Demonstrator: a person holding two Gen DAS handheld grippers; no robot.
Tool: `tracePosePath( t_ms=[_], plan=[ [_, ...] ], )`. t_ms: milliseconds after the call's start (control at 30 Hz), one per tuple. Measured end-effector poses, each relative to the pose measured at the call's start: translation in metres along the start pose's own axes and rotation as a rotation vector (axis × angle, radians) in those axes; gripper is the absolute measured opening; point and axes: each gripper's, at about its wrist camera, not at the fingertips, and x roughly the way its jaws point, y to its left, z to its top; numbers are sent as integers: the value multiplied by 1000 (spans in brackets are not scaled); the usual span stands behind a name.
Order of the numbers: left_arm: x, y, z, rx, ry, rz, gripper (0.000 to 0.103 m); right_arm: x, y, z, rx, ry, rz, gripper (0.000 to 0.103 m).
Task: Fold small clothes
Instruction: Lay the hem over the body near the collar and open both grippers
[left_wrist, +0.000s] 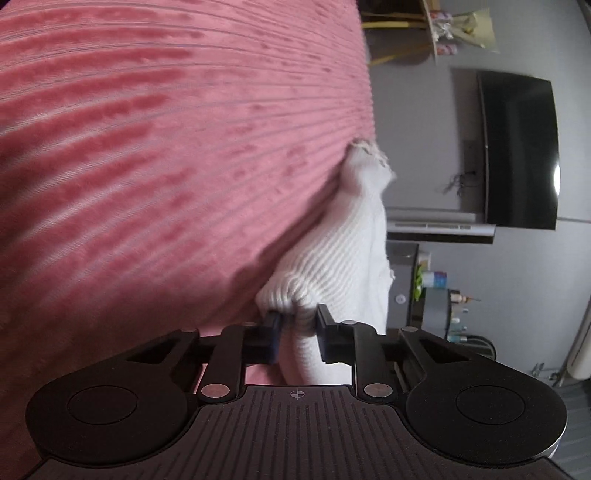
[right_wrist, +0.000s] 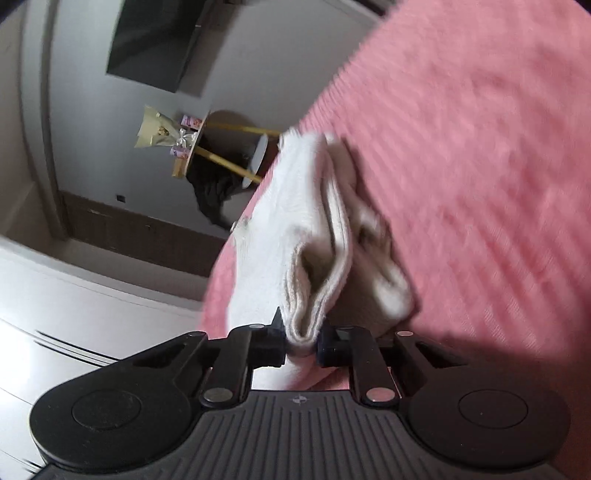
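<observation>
Presently, the following were on record:

- Left gripper (left_wrist: 298, 334): jaws clenched on a bunched end of a white ribbed sock (left_wrist: 332, 266). The knit puckered where the pads pinched it.
- White ribbed sock, left wrist view: it lay along the edge of a pink ribbed bedcover (left_wrist: 166, 166), stretching away from the jaws to a frayed far end.
- Right gripper (right_wrist: 301, 341): jaws clenched on the folded cuff of white fabric (right_wrist: 306, 229); several layers showed between the pads. Whether this was the same sock as the left gripper's could not be told.
- White fabric, right wrist view: it rested on the same pink bedcover (right_wrist: 480, 166), close to its edge; the picture was blurred.
- Background: dark television (left_wrist: 517, 147) on a grey wall; small round side table (right_wrist: 207, 147) with yellow legs, holding wrapped items.
</observation>
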Motion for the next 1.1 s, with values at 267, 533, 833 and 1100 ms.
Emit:
tracePosePath(
  t_ms=[267, 533, 833, 1100],
  plan=[
    [-40, -17, -1, 212, -80, 283, 23, 5, 13, -3, -298, -27, -255, 14],
    [-36, -85, -29, 637, -159, 335, 56, -14, 67, -12, -652, -125, -369, 39],
    [26, -91, -45, 881, -137, 490, 77, 64, 91, -28, -1204, -97, -454, 19],
    [16, -100, -44, 909, -192, 421, 67, 72, 87, -27, -1339, -75, -470, 18]
  ],
)
